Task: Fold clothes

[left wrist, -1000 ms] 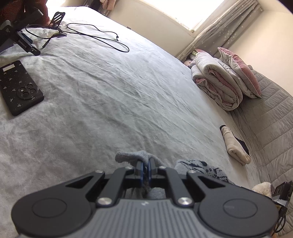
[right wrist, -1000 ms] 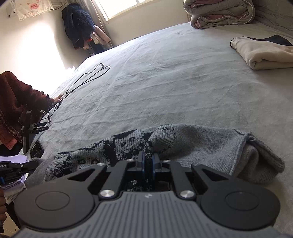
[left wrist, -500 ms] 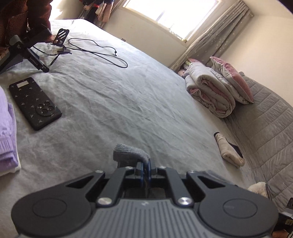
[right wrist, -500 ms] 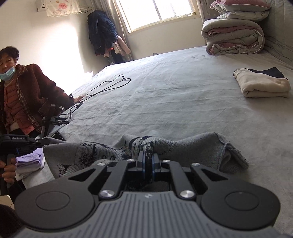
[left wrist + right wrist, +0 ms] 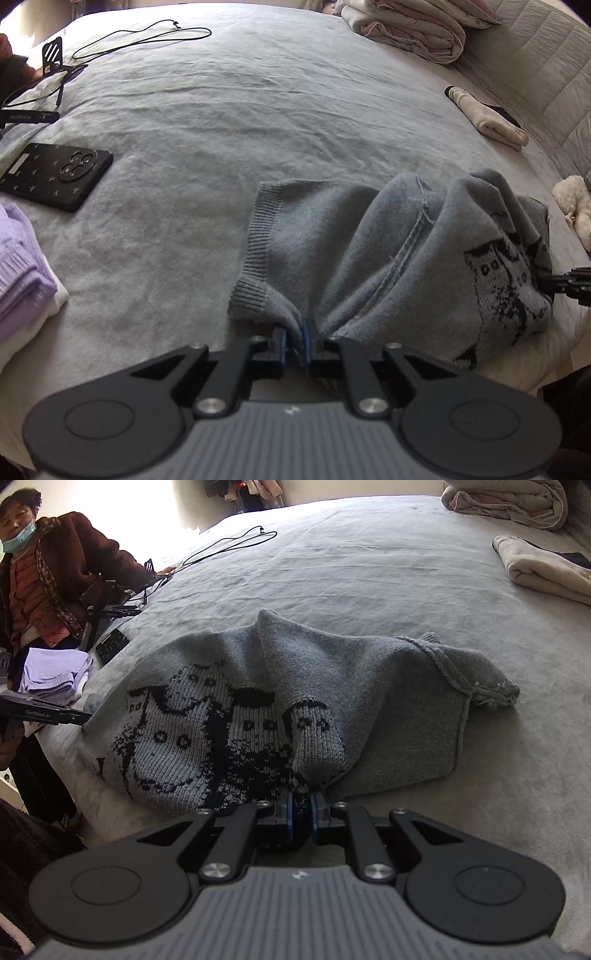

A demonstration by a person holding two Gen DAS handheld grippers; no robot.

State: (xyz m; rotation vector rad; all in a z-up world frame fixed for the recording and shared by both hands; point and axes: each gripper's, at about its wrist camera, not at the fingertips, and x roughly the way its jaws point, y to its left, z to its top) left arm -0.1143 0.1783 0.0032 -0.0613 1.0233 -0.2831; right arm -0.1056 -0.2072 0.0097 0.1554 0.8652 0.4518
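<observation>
The left gripper (image 5: 295, 338) has its jaws pinching a plain edge of the grey sweater (image 5: 369, 258), just beside the ribbed cuff. The right gripper (image 5: 302, 812) has its jaws pinching the patterned knit. Two separate pinch points let the garment be spread and steered as one piece. Directly ahead of both jaws the sweater lies bunched on the bed (image 5: 221, 110), partly gathered into ridges, not yet a flat fold. Left of the left jaws lie a purple folded stack (image 5: 18, 266) and a phone (image 5: 55, 173). Far ahead to the right lies a cream folded garment (image 5: 484, 118).
</observation>
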